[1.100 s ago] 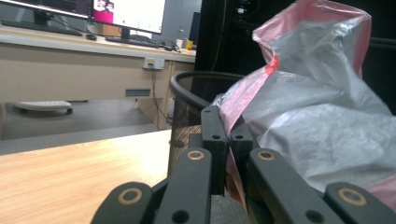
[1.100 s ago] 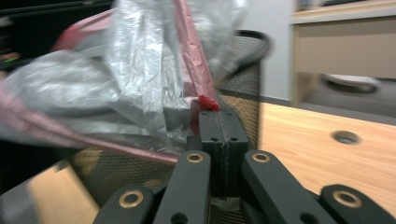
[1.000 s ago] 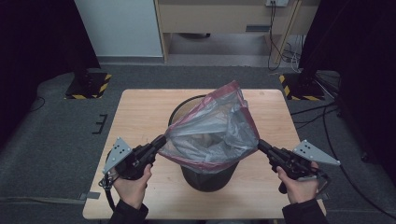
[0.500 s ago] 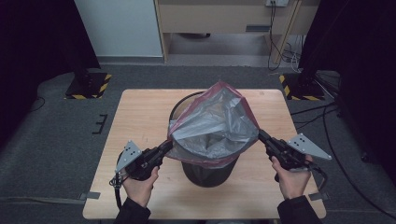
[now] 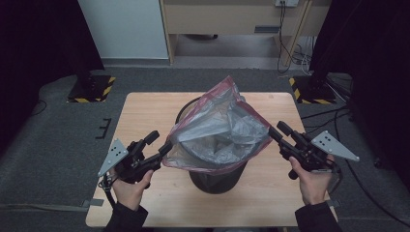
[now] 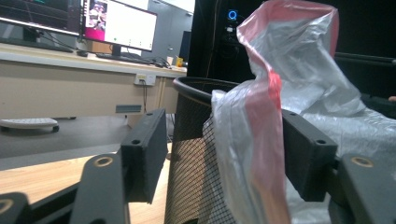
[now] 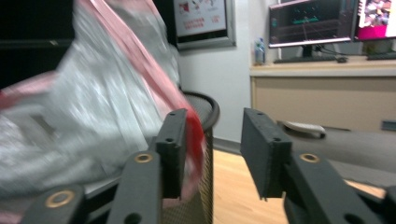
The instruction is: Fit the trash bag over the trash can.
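A black mesh bin (image 5: 215,181) stands mid-table on the wooden table (image 5: 145,111). A translucent grey bag with a red rim (image 5: 217,130) is spread over the bin's mouth, one corner sticking up at the back. My left gripper (image 5: 159,143) is at the bag's left edge. Its jaws have just been opening and stand apart, with the red rim (image 6: 261,140) hanging loose between them against one jaw (image 6: 224,149). At the bag's right edge, my right gripper (image 5: 277,129) has just been opening too. The red rim (image 7: 194,135) lies beside one jaw, unpinched (image 7: 217,149).
Bare tabletop lies on every side of the bin. Black stands on yellow-striped bases (image 5: 92,87) sit on the floor at both far corners, with cables (image 5: 338,113) on the right. A desk (image 5: 232,19) runs along the back wall.
Both grippers were shut on the bag's rim and holding it stretched. Now both pairs of jaws stand apart and the rim lies loose in them. The bag stays spread over the bin.
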